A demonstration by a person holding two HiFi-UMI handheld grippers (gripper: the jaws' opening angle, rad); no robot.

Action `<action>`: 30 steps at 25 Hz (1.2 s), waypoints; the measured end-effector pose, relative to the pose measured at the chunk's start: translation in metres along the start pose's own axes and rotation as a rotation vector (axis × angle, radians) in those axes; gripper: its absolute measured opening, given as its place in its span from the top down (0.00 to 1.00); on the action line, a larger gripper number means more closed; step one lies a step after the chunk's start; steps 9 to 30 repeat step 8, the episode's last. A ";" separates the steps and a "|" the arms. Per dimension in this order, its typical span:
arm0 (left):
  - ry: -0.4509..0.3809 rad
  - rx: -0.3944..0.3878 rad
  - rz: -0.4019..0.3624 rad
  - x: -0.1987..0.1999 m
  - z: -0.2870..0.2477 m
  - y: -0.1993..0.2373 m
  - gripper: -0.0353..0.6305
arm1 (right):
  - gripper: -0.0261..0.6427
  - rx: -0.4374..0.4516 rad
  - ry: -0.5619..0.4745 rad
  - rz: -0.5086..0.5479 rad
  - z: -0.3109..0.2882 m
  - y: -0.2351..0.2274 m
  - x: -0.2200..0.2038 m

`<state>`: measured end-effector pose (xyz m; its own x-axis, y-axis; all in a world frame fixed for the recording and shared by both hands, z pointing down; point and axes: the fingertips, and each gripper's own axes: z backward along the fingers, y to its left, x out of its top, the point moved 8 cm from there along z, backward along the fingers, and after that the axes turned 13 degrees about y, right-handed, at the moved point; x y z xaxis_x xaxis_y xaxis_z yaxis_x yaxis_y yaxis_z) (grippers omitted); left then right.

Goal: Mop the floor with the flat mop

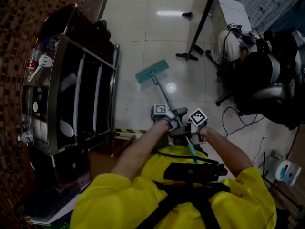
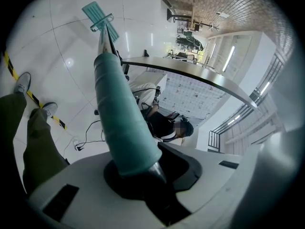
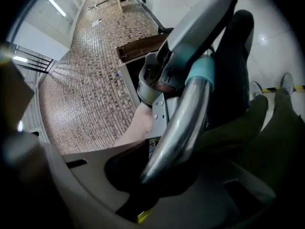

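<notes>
The flat mop's teal head (image 1: 151, 71) lies on the white tile floor in front of me, and its thin pole (image 1: 164, 95) runs back to my hands. My left gripper (image 1: 167, 118) is shut on the pole's teal grip (image 2: 121, 123), with the mop head (image 2: 97, 15) far down the pole in the left gripper view. Just behind it, my right gripper (image 1: 190, 129) is shut on the bare metal part of the pole (image 3: 183, 123), below a teal collar (image 3: 202, 73). In both gripper views the jaws close tightly around the handle.
A dark shelf unit (image 1: 71, 89) with bottles and dishes stands to the left of the mop. Ahead right are a desk leg (image 1: 200, 23), a black office chair (image 1: 267, 80), a seated person (image 1: 236, 42) and floor cables (image 1: 238, 118). Yellow-black tape (image 1: 126, 130) marks the floor near my feet.
</notes>
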<state>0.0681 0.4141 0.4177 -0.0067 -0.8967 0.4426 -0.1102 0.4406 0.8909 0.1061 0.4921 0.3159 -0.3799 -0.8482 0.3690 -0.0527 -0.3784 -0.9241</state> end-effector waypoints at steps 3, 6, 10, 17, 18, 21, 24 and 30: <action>0.010 -0.003 0.005 -0.003 0.000 -0.003 0.82 | 0.87 0.001 0.000 -0.002 -0.002 0.002 -0.002; 0.012 -0.016 0.002 -0.005 0.002 -0.004 0.82 | 0.87 -0.006 -0.009 0.002 -0.005 0.003 -0.002; 0.015 -0.012 0.003 -0.007 0.004 -0.004 0.82 | 0.87 -0.002 -0.015 0.001 -0.008 0.005 -0.005; 0.015 -0.012 0.003 -0.007 0.004 -0.004 0.82 | 0.87 -0.002 -0.015 0.001 -0.008 0.005 -0.005; 0.015 -0.012 0.003 -0.007 0.004 -0.004 0.82 | 0.87 -0.002 -0.015 0.001 -0.008 0.005 -0.005; 0.015 -0.012 0.003 -0.007 0.004 -0.004 0.82 | 0.87 -0.002 -0.015 0.001 -0.008 0.005 -0.005; 0.015 -0.012 0.003 -0.007 0.004 -0.004 0.82 | 0.87 -0.002 -0.015 0.001 -0.008 0.005 -0.005; 0.015 -0.012 0.003 -0.007 0.004 -0.004 0.82 | 0.87 -0.002 -0.015 0.001 -0.008 0.005 -0.005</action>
